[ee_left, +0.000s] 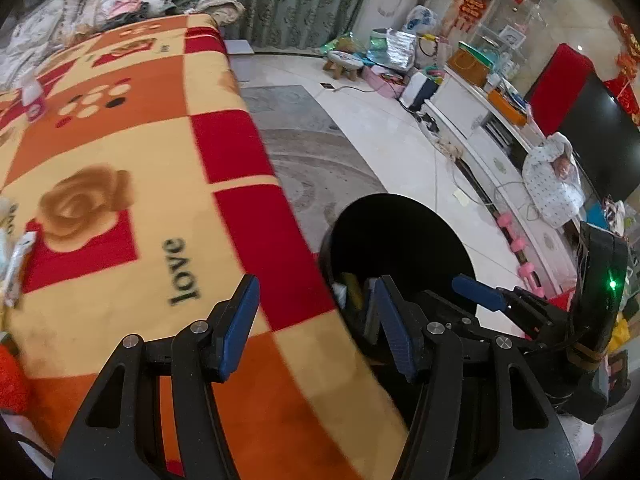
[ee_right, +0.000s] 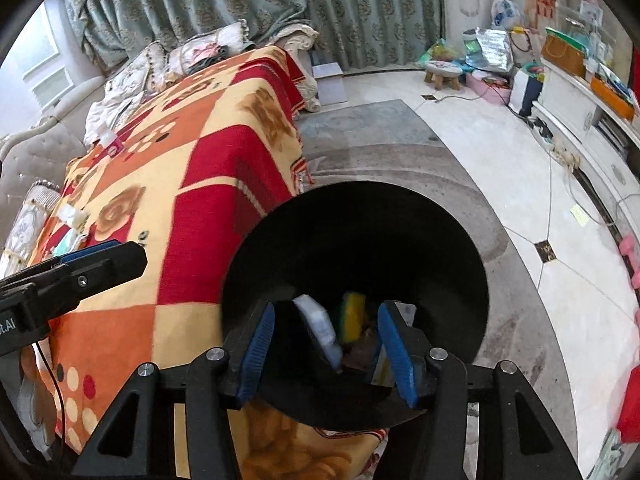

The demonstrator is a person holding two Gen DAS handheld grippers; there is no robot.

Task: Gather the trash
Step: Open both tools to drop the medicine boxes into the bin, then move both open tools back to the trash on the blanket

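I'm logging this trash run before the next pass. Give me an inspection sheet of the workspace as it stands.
Surface: patterned blanket over a long table or couch.
Job's things: black bin beside the blanket; inside, a white packet and a yellow-green sponge.
Clutter: white wrappers and a small bottle lie on the blanket.
Grippers: left gripper open, empty, at the blanket edge; right gripper open over the bin mouth, pads pressing nothing.
Cables: cords along the floor by the white cabinet.
Surroundings: green curtain, stool, bags, dark TV.
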